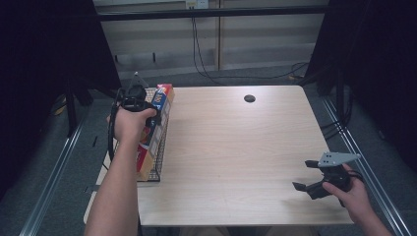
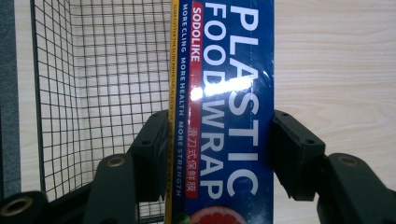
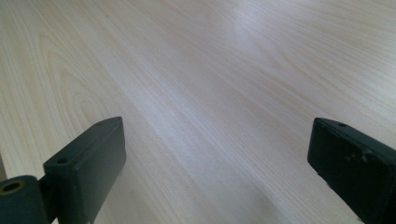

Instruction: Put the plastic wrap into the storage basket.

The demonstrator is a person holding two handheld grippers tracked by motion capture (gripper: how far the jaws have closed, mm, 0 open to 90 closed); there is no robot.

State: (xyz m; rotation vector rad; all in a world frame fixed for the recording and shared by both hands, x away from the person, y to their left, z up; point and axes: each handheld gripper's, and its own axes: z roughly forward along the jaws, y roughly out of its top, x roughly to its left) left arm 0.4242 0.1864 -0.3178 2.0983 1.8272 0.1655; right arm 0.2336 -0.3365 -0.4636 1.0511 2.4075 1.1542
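We hold the wrap box (image 2: pixel 224 116) clamped across its width in the left gripper (image 2: pixel 219 149), over the basket (image 2: pixel 93 93). Likely light, stiff, glossy-slick. Right gripper (image 3: pixel 217 163) wide, empty.

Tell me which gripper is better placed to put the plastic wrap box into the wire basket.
Left. The left gripper is shut on the plastic wrap box beside the wire basket; the right gripper is open, far across the table.

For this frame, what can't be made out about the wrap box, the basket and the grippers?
- Plastic wrap box: both ends cut off by the left gripper view's edges; in the high view the hand covers its middle.
- Wire basket: whether the box touches its floor is hidden by the box.
- Left gripper: its jaws are hidden in the high view by hand and box.
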